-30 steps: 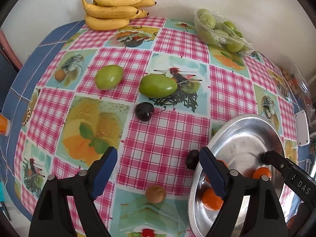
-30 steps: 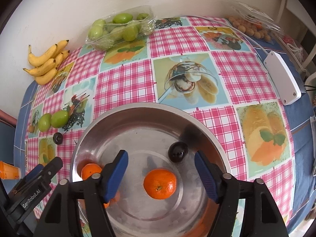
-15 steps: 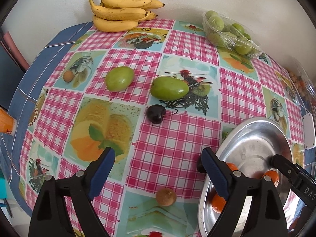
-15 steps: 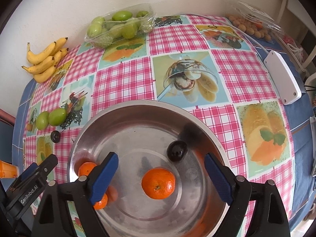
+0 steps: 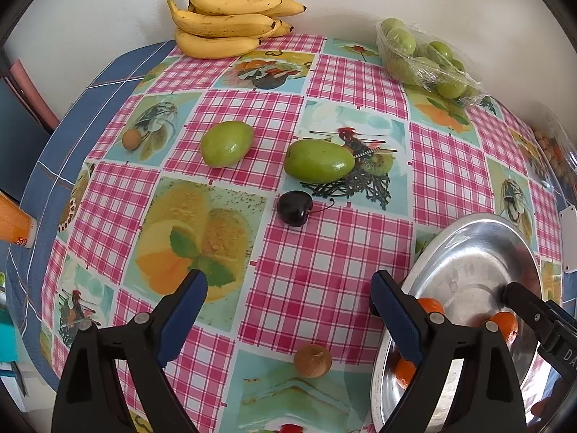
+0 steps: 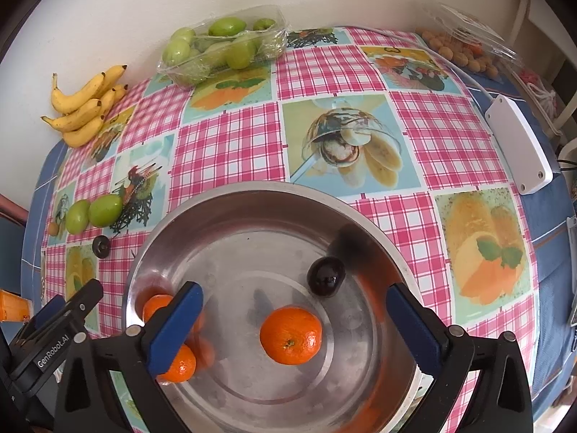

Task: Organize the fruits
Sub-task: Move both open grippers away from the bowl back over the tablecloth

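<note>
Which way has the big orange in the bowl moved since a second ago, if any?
No. The orange sits at the same spot in the bowl, same gap to the dark fruit.

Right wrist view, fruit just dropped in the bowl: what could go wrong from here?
1. The orange lies loose in the smooth metal bowl under the opening right claw; it may roll against the dark cherry.
2. The left claw, opening with nothing between its jaws, hangs beside the bowl rim and could knock it.
3. The small brown fruit near the table's front edge could be nudged off.
</note>
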Action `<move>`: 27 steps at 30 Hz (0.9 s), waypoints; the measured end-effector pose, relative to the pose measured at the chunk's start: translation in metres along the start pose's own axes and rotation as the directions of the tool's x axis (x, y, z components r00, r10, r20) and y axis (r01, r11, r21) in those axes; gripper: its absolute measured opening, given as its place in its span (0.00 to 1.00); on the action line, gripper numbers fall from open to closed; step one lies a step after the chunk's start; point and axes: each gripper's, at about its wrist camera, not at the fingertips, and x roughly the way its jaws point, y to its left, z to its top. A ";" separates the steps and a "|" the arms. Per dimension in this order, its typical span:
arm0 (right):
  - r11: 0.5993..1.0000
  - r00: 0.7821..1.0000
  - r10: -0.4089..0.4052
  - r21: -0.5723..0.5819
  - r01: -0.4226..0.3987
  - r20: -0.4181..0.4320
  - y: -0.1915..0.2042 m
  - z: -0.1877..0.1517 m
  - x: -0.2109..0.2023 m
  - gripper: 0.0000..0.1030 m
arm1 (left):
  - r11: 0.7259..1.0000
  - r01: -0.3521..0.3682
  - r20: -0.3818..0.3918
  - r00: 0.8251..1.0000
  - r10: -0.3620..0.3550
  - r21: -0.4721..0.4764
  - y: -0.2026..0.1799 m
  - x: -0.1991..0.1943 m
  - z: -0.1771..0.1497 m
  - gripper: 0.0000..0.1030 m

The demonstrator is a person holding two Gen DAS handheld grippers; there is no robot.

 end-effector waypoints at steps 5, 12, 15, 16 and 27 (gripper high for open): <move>1.000 1.000 0.009 -0.009 -0.008 0.026 0.002 0.000 -0.003 1.00 | 1.000 0.008 0.010 1.000 -0.008 0.010 0.001 -0.003 0.002 0.90; 1.000 0.998 0.021 -0.003 -0.020 0.067 0.007 -0.001 -0.008 1.00 | 0.999 0.001 0.063 0.998 0.003 -0.049 0.025 -0.008 0.010 0.90; 0.999 0.996 0.045 -0.004 -0.045 0.080 0.010 0.000 -0.009 1.00 | 0.997 0.019 0.085 0.996 -0.012 -0.081 0.039 -0.011 0.013 0.90; 0.999 0.995 0.046 -0.008 -0.046 0.084 0.011 -0.001 -0.009 1.00 | 0.995 0.022 0.089 0.996 -0.013 -0.096 0.043 -0.011 0.013 0.90; 0.996 0.991 0.085 -0.044 -0.081 0.100 0.031 -0.001 -0.009 1.00 | 0.985 -0.008 0.092 0.996 0.024 -0.171 0.079 -0.011 0.017 0.90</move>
